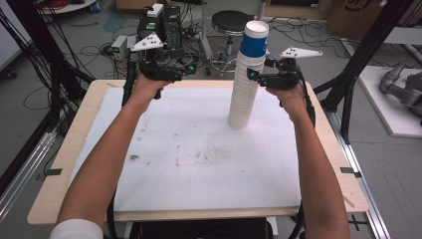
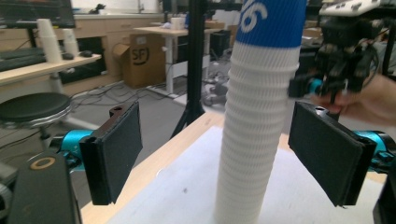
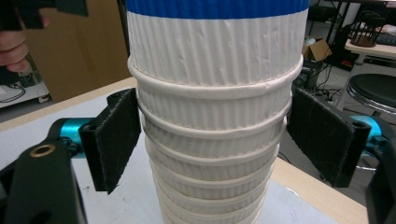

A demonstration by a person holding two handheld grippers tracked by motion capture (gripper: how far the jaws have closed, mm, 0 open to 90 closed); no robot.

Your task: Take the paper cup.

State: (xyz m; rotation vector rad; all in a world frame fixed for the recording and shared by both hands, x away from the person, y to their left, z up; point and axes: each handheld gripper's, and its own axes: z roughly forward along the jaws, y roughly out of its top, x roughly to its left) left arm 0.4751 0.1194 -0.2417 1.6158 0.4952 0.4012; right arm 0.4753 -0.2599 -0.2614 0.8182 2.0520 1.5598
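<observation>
Blue-banded cup point(image 1: 256, 44) — atop cup stack point(image 1: 244, 99)

From above our side we look forward and down on the tabletop point(image 1: 199, 164). Each claw camera looks level along its jaws, close to the cup stack point(image 1: 246, 84), which all views share.

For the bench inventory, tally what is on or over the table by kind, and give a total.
Cup stack, blue-banded cup on top: 1
Grippers, left gripper and right gripper: 2
White mat: 1
Total: 4
</observation>
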